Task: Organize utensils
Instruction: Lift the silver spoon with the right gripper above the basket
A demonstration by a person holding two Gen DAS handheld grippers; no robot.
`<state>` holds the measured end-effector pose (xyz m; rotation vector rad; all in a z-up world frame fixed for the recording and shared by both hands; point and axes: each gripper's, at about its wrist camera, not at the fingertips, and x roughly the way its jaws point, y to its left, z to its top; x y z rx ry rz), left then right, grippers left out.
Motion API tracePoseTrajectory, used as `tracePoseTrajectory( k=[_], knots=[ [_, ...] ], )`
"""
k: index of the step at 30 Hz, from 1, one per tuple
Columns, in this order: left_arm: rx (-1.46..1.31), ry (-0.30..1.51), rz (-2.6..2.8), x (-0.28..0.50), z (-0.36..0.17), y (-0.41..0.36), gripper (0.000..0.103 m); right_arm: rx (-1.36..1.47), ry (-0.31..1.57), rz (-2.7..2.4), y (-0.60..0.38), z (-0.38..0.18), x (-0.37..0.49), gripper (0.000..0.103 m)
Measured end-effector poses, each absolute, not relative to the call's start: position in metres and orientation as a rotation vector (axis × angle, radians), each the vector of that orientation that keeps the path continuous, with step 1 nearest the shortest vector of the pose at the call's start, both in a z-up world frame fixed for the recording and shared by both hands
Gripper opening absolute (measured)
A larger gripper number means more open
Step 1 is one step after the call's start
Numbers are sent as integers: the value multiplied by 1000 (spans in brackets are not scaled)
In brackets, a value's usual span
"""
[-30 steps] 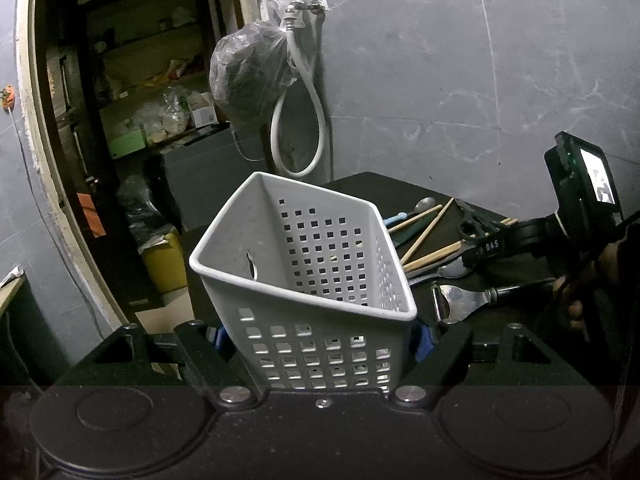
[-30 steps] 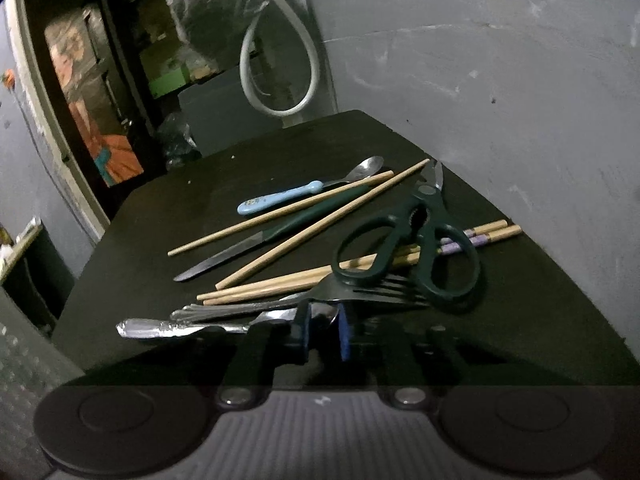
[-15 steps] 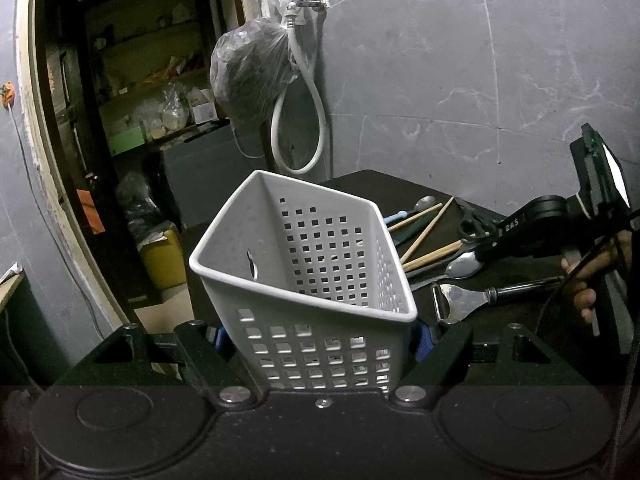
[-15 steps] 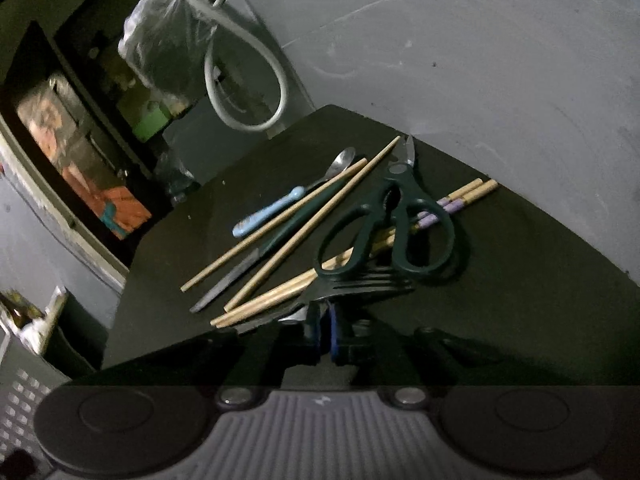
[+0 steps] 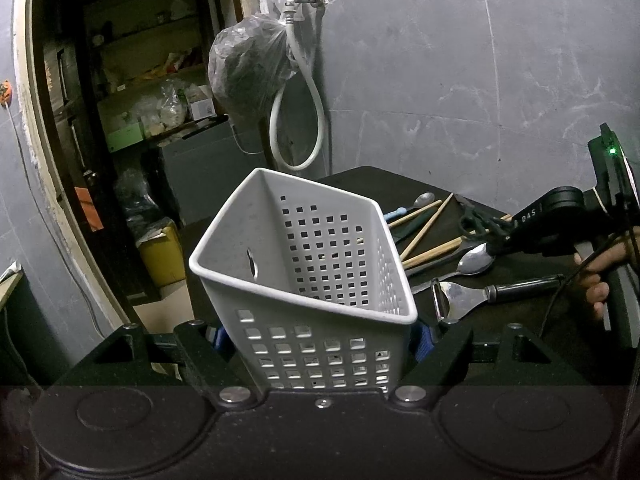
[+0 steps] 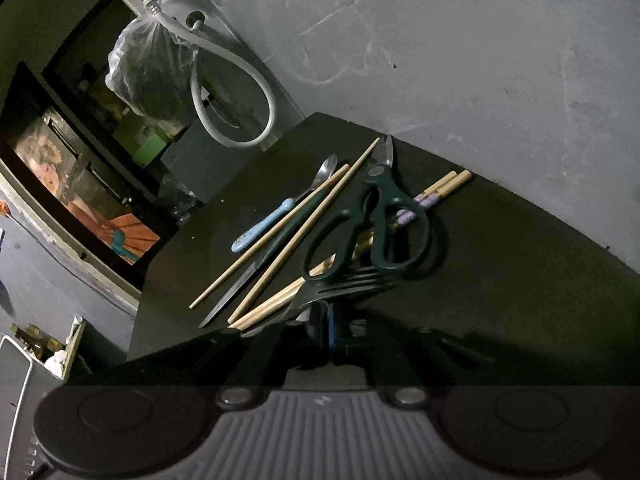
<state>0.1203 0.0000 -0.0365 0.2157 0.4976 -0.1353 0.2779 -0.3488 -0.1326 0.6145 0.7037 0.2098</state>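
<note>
The right gripper (image 6: 328, 320) is pinching shut on the fork (image 6: 344, 286) at the near end of the pile, under the scissors (image 6: 372, 224). It should be lifting straight up, slipping the tines clear of the handles. The left gripper (image 5: 320, 340) is clamping the basket (image 5: 304, 280), tilted and empty, beside the surface (image 6: 500, 280), which is ending near the wall.

Left claw (image 5: 320, 340) clamps tilted white basket (image 5: 304, 276) w/ utensils (image 5: 448, 240) on table (image 5: 372, 184) behind.
</note>
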Motion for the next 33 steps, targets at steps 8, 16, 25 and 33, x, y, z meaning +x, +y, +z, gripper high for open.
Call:
tracePoseTrajectory(
  k=[8, 16, 25, 33],
  knots=[
    [212, 500, -136, 121, -37, 0, 81, 708, 736, 213, -356, -146, 279, 13],
    [209, 502, -137, 122, -37, 0, 81, 711, 728, 247, -351, -150, 283, 7],
    [207, 501, -138, 122, -37, 0, 81, 683, 701, 241, -351, -135, 276, 2],
    [208, 497, -147, 123, -37, 0, 81, 572, 589, 257, -349, -85, 263, 1]
  ],
)
